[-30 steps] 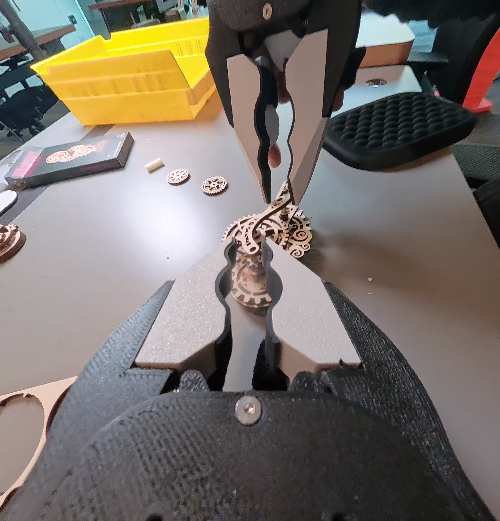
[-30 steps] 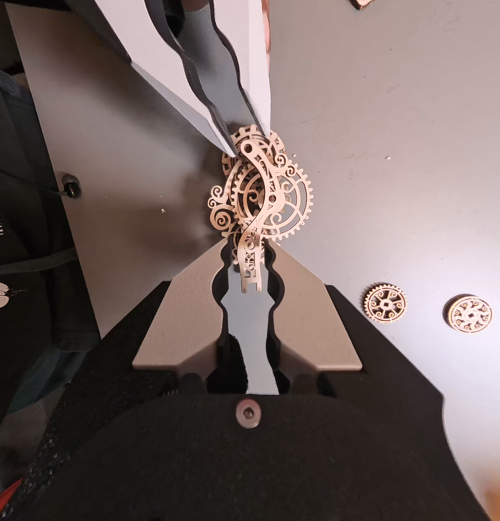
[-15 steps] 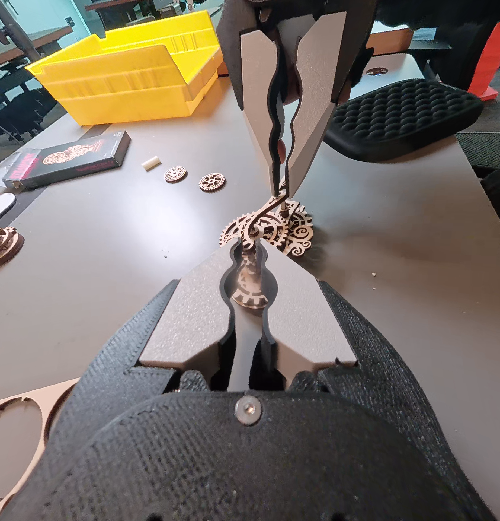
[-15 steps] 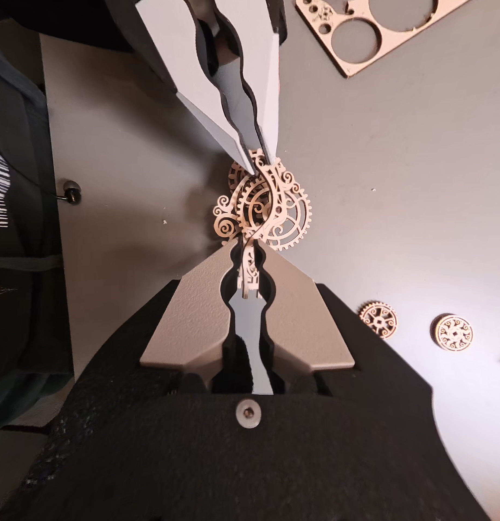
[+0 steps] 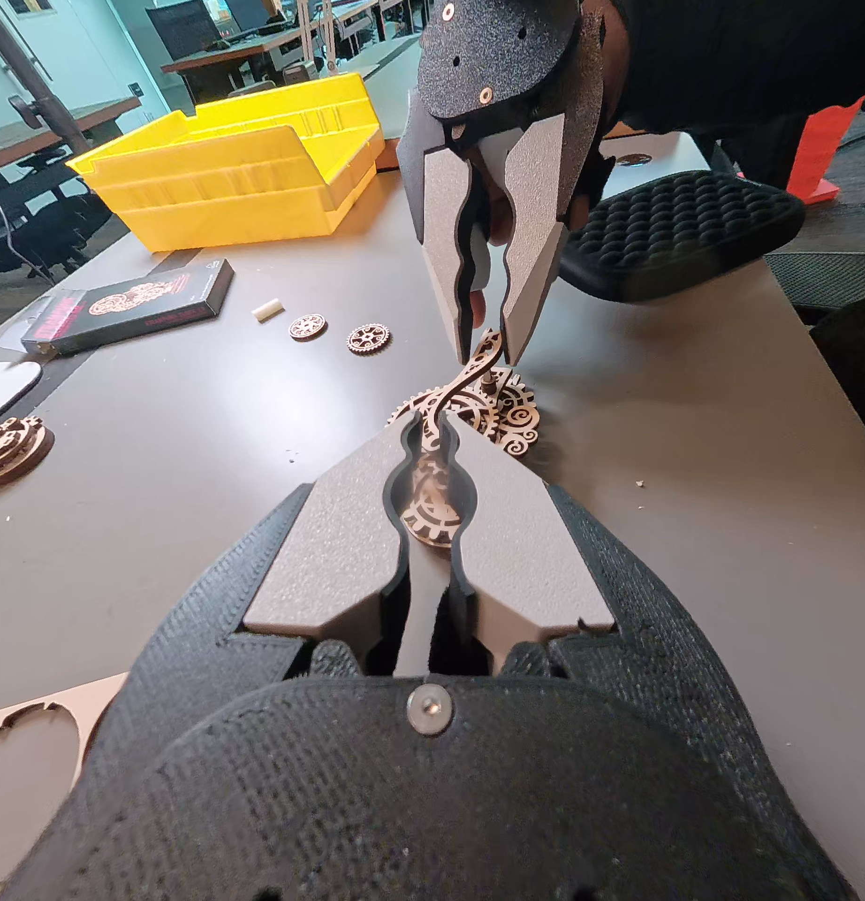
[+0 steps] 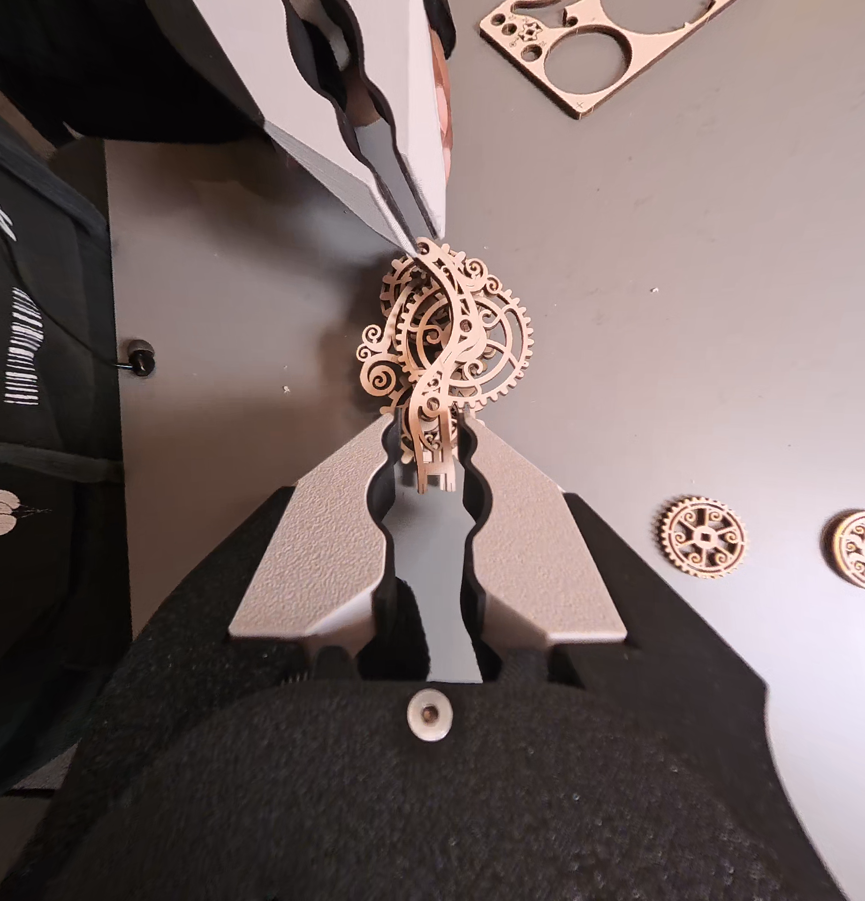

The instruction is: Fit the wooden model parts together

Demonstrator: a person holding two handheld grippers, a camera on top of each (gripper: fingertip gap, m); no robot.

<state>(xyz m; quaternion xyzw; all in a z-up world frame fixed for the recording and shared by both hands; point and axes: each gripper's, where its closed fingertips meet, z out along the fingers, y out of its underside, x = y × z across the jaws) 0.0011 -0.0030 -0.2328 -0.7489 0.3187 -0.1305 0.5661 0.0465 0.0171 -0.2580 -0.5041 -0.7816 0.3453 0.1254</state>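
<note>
My left hand-held gripper (image 5: 433, 429) is clamped on the near end of the curved wooden arm (image 5: 462, 387), its pads pressed to both faces. My right hand-held gripper (image 6: 430, 439) has its fingers apart: the arm's far, forked end (image 6: 435, 468) stands between them, and I see a gap on at least 1 side, so I count that end as not gripped.

The arm hangs tilted above the gear base (image 5: 499, 414), which lies flat on the counter (image 5: 664, 390) near its middle. The base looks largely built, with stacked gears and scrollwork in place and a small peg (image 5: 487, 380) standing up under the arm's raised end.

I judge the task well along but not done. The arm is not yet seated. 2 loose gears (image 5: 367, 337) (image 5: 307, 325) wait toward the far-left side of the counter, beside a small white stub (image 5: 268, 309). Another small assembly (image 5: 9, 448) sits at the left edge.
</note>
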